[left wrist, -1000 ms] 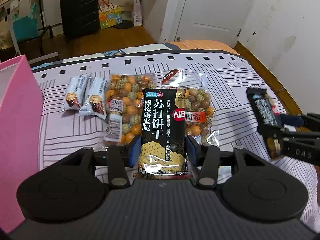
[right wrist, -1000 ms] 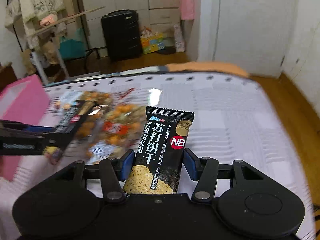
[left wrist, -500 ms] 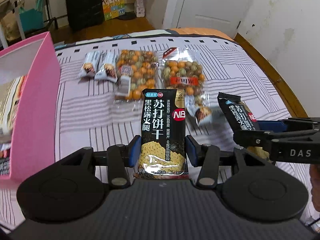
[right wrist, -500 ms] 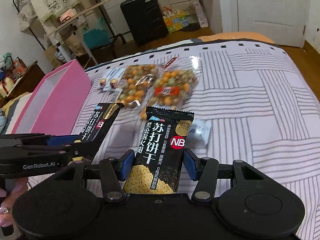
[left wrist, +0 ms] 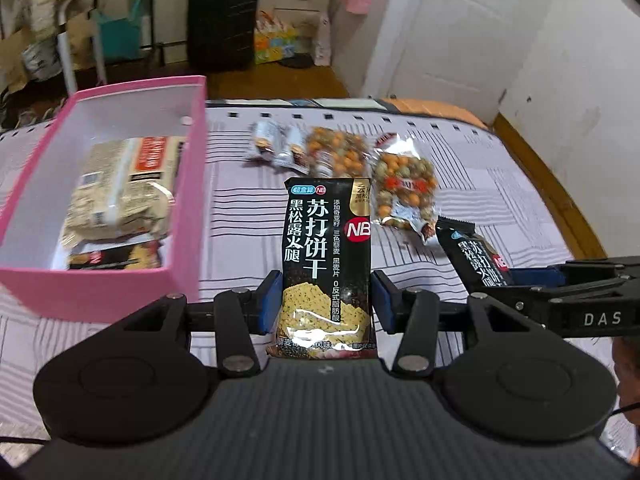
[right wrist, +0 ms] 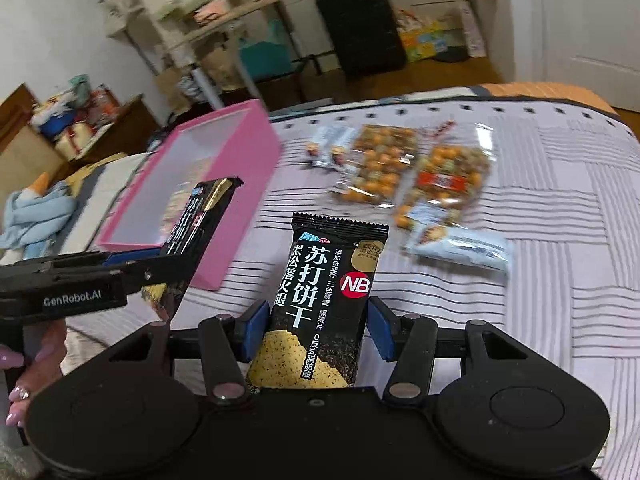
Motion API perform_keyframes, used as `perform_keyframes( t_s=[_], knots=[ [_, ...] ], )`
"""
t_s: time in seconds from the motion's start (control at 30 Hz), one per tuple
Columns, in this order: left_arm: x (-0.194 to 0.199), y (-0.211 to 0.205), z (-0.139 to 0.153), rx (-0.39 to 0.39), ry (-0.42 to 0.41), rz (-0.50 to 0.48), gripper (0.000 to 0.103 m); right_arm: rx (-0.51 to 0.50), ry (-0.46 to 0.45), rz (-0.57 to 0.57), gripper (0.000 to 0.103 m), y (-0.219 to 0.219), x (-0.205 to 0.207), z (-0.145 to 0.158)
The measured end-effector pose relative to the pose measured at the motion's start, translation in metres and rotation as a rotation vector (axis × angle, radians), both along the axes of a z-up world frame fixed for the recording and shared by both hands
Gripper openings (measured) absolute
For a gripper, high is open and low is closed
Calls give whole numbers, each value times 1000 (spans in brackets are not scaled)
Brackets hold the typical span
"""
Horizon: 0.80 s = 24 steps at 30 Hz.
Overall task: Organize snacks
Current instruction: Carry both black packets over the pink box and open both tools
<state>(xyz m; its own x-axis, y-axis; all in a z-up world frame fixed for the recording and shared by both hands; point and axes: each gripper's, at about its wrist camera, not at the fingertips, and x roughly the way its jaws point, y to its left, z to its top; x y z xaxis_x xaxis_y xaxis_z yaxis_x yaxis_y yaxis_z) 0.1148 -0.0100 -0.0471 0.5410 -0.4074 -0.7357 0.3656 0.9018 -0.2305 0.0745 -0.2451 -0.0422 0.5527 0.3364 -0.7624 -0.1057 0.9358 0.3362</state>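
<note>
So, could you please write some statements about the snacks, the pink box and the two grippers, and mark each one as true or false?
1. Each gripper holds a black cracker packet: the left gripper holds one black packet, the right gripper the other black packet. True.
2. The pink box is empty. False: packets already lie inside it.
3. Two bags of coated nuts lie on the striped bedcover. True.
4. The pink box is to the right of the nut bags. False: in both views it is to their left.
5. The black suitcase stands on the bed. False: it stands on the floor beyond the bed.
</note>
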Motion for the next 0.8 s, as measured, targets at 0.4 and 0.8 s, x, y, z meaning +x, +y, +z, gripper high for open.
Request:
perform_keyframes(
  t_s=[0.4,0.8],
  knots=[
    [-8,78,45,-31,-107,106,46,-53,-88,221,59,76,20,36],
    [34,147,50,32,-171,255,46,-143,-199,397,58,189,103,23]
  ],
)
